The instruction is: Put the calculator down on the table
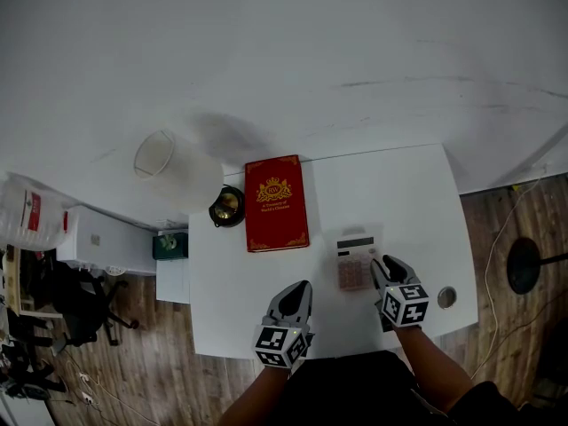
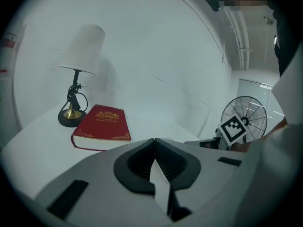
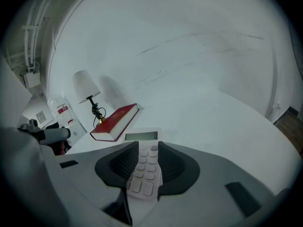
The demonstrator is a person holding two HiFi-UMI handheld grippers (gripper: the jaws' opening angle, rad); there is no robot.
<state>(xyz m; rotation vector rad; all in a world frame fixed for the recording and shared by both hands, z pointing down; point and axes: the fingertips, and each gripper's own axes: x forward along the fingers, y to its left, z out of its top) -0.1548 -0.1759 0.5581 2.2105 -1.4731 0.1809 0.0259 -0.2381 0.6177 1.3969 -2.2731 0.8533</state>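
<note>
Our left gripper (image 2: 155, 142) is pinched closed; our right gripper (image 3: 148, 145) gapes over a flat, pale rectangular calculator (image 1: 357, 261) at the front of the white table (image 1: 390, 193).

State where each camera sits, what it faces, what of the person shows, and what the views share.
Head view: on the person's head, looking steeply down at the white table; both forearms, left gripper and right gripper show.
Left gripper view: on that gripper, looking across the table toward the lamp; its shut jaws show.
Right gripper view: on that gripper, looking past its open jaws over the calculator.
Shared: all three see the red book.
</note>
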